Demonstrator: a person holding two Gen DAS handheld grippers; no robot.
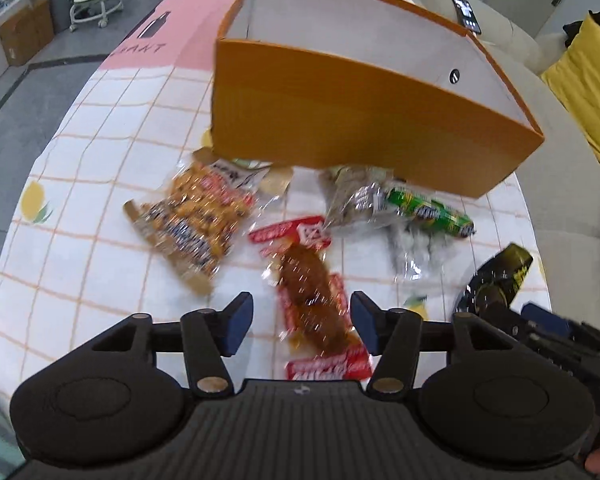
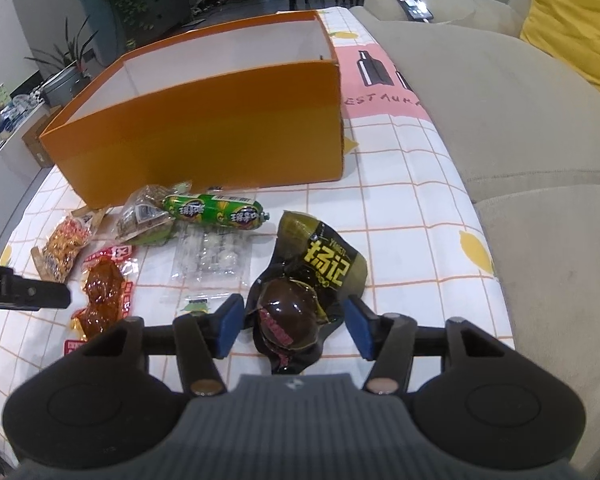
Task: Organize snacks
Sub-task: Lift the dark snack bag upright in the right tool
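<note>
Right hand-held gripper astride dark pouch, orange box beyond.

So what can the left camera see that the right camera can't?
Only the left wrist view shows the stool on wheels on the floor and the whole peanut packet.

Only the right wrist view shows the potted plants and the full yellow writing on the black snack pouch, which lies between the right tool and its open fingers.

Both show the orange box, the green sausage, the red meat packet between the open left tool, and the phone on the sofa.
</note>
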